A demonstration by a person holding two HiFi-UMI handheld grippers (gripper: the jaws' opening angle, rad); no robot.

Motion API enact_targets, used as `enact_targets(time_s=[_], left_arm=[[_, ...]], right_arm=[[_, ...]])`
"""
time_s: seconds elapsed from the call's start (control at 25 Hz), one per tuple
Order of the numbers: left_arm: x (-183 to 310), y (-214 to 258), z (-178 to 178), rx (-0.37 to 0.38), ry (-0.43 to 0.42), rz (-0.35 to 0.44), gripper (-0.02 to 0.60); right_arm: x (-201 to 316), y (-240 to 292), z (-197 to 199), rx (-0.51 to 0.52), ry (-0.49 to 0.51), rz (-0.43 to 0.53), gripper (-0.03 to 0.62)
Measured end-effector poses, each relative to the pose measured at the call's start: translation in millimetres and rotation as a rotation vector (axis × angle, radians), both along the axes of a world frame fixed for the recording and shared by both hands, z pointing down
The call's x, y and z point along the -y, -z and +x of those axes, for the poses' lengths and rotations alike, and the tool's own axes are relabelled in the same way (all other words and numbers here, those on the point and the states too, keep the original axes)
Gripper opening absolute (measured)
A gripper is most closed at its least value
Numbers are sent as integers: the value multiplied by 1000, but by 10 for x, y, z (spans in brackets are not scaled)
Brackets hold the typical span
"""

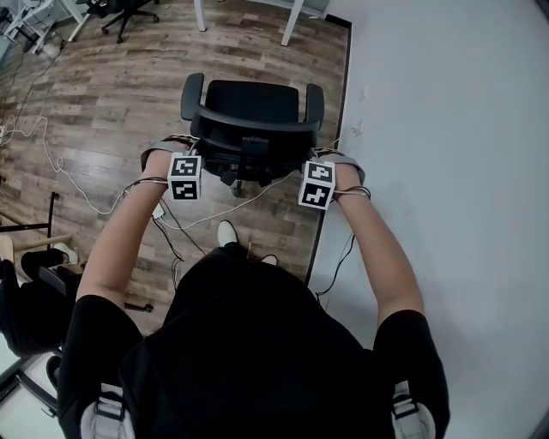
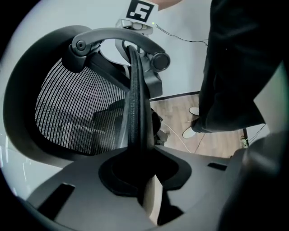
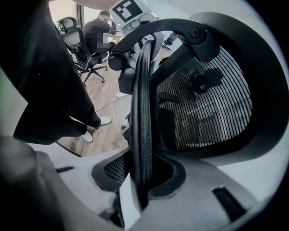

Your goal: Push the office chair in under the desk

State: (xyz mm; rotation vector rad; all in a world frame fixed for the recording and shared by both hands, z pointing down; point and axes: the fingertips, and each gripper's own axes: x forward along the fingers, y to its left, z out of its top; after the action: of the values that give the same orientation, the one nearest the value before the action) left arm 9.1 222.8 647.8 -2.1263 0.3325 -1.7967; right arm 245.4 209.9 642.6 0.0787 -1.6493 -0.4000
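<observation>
A black mesh office chair [image 1: 249, 116] stands on the wood floor in front of me, its backrest toward me. My left gripper [image 1: 183, 147] grips the left end of the backrest's top rim, and my right gripper [image 1: 323, 156] grips the right end. In the left gripper view the rim [image 2: 135, 103] runs straight into the jaws of the left gripper [image 2: 141, 180], which are closed on it. The right gripper view shows the rim [image 3: 142, 103] likewise pinched in the right gripper [image 3: 141, 180]. Two white desk legs [image 1: 292, 21] stand beyond the chair.
A pale surface [image 1: 446, 129] borders the wood floor along a dark strip on the right. White cables [image 1: 51, 154] trail over the floor at left. Another black chair [image 1: 129, 13] stands at the far left, and a person [image 3: 97, 34] sits on a chair behind me.
</observation>
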Motion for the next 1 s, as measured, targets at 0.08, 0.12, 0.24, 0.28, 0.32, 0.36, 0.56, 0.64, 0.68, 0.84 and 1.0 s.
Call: enact_targets(time_s=[0.08, 0.12, 0.24, 0.28, 0.32, 0.36, 0.56, 0.64, 0.68, 0.84, 1.0], left_arm=[[28, -6, 10, -3, -10, 10, 69], [41, -8, 12, -6, -13, 12, 69], [68, -17, 0, -11, -15, 19, 69], [80, -22, -2, -12, -16, 25, 69], [91, -28, -2, -12, -17, 32, 67], [100, -33, -4, -13, -17, 38, 67], [200, -46, -83, -9, -17, 52, 66], [292, -44, -160, -9, -21, 56, 66], [337, -45, -204, -9, -23, 58, 66], [524, -71, -303, -11, -35, 59, 66], [679, -85, -395, -13, -32, 52, 67]], right_arm=[[25, -7, 15, -3, 7, 20, 100], [38, -11, 17, -2, 9, 31, 98], [65, -27, 2, 6, 8, 51, 98], [72, -34, -1, 8, 6, 54, 98], [80, -42, -2, 8, 4, 57, 98], [87, -50, -3, 9, 2, 62, 98], [162, -63, -79, 13, -17, 79, 97], [236, -60, -155, 7, -31, 76, 97], [274, -60, -199, 5, -37, 76, 97], [429, -89, -298, -3, -62, 75, 97], [567, -96, -386, -10, -78, 76, 97]])
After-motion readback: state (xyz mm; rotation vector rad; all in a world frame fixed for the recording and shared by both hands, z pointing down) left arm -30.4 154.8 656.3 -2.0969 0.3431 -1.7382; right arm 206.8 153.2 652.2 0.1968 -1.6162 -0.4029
